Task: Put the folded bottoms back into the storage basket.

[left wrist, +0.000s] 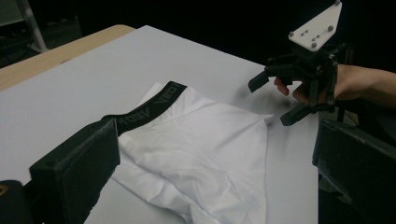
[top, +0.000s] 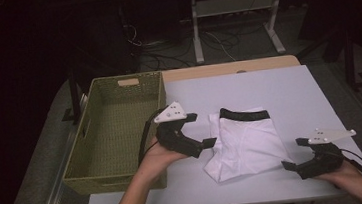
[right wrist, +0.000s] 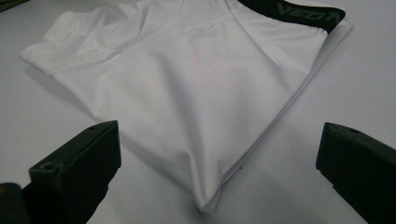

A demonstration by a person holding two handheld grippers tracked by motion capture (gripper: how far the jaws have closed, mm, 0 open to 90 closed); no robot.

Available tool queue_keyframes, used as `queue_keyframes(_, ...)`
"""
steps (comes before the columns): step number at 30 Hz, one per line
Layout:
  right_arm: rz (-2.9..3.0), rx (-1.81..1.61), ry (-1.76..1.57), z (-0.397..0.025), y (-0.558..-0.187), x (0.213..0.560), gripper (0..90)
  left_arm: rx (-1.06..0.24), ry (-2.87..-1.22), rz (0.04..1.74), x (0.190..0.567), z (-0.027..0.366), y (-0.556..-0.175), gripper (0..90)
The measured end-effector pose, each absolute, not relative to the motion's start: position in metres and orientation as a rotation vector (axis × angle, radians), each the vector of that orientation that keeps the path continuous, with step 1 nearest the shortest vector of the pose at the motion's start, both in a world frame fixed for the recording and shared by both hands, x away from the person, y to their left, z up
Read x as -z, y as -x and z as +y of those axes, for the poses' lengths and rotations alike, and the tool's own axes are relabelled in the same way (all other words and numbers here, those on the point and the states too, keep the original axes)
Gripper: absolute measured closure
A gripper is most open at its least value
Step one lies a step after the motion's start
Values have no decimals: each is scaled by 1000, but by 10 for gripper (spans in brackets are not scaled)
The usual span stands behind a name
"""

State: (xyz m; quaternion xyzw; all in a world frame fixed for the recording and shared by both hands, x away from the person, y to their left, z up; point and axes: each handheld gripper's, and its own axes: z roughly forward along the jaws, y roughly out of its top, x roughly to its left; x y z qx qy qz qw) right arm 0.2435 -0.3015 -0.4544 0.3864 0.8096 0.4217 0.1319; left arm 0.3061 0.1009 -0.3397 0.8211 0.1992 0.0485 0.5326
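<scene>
Dark floor, trailing cables and a pale metal frame [top: 233, 16] fill the room beyond my table [top: 289, 96], whose top is light grey with a wooden strip along its far edge. On the table's left side sits a green woven basket [top: 116, 133], its long side running from the near edge toward the far edge.

Near the middle of the table, closer to the near edge, lies a pair of white boxer briefs [top: 246, 143] folded flat, the black waistband [top: 244, 114] turned to the far edge and lettered, though I cannot read the whole word. One folded corner points toward the near edge.

My left gripper [top: 202, 128] hovers between the basket and the briefs, just beside the cloth's left edge, its jaws spread wide and empty; in the left gripper view the waistband shows behind the left jaw. My right gripper [top: 294, 154] hangs near the table's near right corner, just right of the briefs, jaws likewise parted with nothing between them. Neither claw touches the cloth, as far as I can tell.
</scene>
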Motion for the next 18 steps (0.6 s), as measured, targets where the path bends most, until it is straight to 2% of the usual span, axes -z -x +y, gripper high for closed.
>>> queue_keyframes(18, 2357, -1224, -1102, -301, -244, 456, 2, -109, -1994, 470, 360, 66, -304, 6)
